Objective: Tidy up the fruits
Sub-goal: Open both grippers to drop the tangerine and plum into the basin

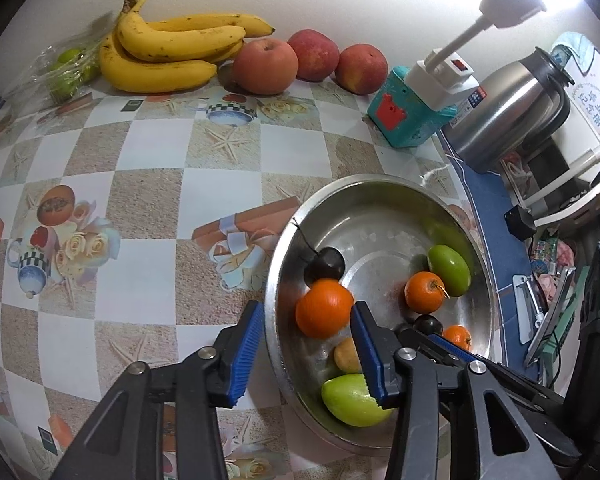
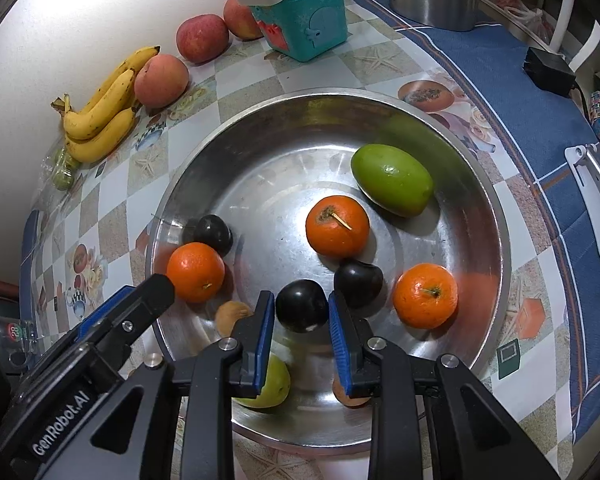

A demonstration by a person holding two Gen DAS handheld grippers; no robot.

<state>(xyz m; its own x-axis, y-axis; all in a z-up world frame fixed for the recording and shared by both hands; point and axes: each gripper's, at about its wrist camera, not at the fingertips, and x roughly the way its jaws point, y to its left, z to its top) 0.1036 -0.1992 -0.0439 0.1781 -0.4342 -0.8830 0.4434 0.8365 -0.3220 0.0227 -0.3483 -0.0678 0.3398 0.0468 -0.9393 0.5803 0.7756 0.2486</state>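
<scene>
I read "GenRobot.AI" in white on the black body of the left claw, right wrist view. Blue Chinese characters ring the white appliance; too warped for me to read.

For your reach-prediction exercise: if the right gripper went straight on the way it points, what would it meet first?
Most likely the dark plum in the metal bowl: it sits between the right gripper's open blue fingers. Depth is uncertain.
</scene>
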